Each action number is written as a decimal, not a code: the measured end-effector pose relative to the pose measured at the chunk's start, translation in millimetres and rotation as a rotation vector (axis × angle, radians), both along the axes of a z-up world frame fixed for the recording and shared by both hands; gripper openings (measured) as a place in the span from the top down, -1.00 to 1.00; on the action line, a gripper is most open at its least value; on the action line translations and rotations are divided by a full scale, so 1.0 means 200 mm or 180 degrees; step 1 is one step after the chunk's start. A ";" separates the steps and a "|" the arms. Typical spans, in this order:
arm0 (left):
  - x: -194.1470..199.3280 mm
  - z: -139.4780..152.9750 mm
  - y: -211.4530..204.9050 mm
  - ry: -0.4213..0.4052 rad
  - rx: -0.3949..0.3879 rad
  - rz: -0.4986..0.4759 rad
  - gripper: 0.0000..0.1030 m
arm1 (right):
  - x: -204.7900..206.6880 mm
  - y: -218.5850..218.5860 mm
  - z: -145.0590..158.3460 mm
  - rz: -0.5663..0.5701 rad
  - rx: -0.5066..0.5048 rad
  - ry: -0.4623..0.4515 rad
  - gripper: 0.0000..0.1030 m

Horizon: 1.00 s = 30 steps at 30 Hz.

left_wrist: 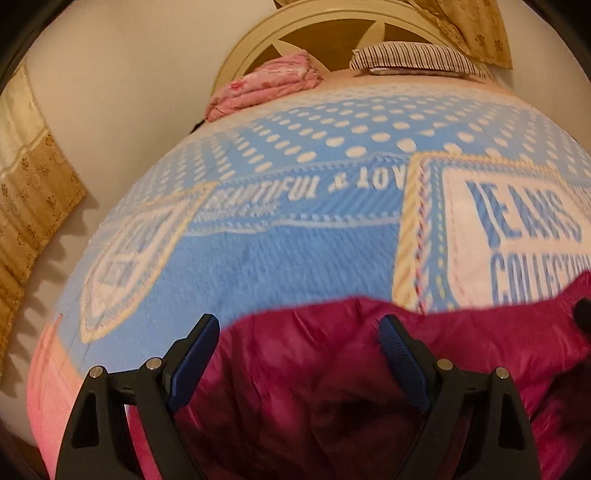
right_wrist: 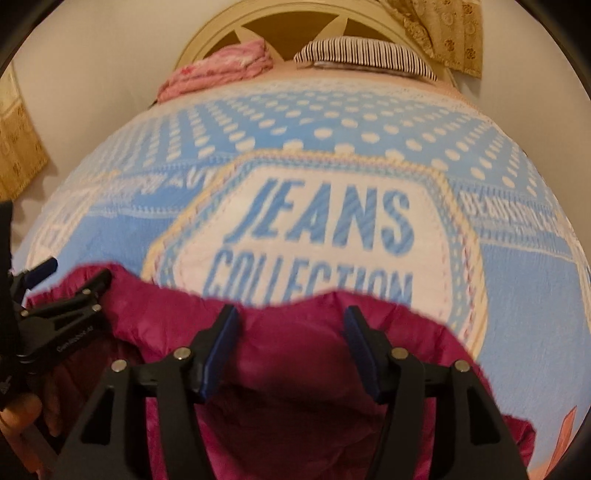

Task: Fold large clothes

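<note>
A magenta jacket [right_wrist: 314, 369] lies at the near edge of the bed [right_wrist: 517, 295], on its blue blanket [left_wrist: 295, 258]. The left gripper [left_wrist: 299, 325] hangs over it, jaws spread wide and empty. The right gripper [right_wrist: 290, 314] is also parted, gripping nothing.

A bed [right_wrist: 517, 295] bears a magenta jacket [right_wrist: 295, 369], pink bundle [right_wrist: 221, 66], striped pillow [right_wrist: 362, 55].

A bed [right_wrist: 535, 295] under a blue dotted blanket [right_wrist: 332, 125]; cream arched headboard [right_wrist: 207, 33] at its far end, plain wall [left_wrist: 129, 74] beside.
</note>
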<state>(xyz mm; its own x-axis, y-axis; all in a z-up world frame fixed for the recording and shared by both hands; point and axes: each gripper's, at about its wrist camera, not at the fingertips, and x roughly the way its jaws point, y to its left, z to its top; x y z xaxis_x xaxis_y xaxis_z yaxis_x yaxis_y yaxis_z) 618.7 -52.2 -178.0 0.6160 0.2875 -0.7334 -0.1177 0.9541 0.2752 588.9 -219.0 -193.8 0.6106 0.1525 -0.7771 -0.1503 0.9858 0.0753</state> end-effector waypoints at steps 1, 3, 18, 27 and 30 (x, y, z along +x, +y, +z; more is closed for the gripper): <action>-0.02 -0.02 0.00 0.0021 -0.0029 -0.0001 -0.72 | -0.02 0.00 -0.02 0.0017 -0.0028 0.0020 -0.20; -0.06 -0.05 -0.01 0.0012 -0.0057 0.0000 -0.72 | -0.06 -0.01 -0.04 0.0047 -0.0126 0.0010 -0.20; -0.06 -0.14 0.00 -0.0048 -0.0097 0.0017 -0.87 | -0.10 -0.03 -0.17 -0.0032 -0.0274 -0.0075 -0.28; -0.07 -0.14 -0.03 -0.0119 0.0082 0.0018 -0.88 | -0.10 -0.02 -0.19 -0.0069 -0.0336 -0.0148 -0.33; -0.07 -0.15 -0.03 -0.0124 0.0092 0.0020 -0.88 | -0.10 -0.01 -0.20 -0.0076 -0.0370 -0.0158 -0.33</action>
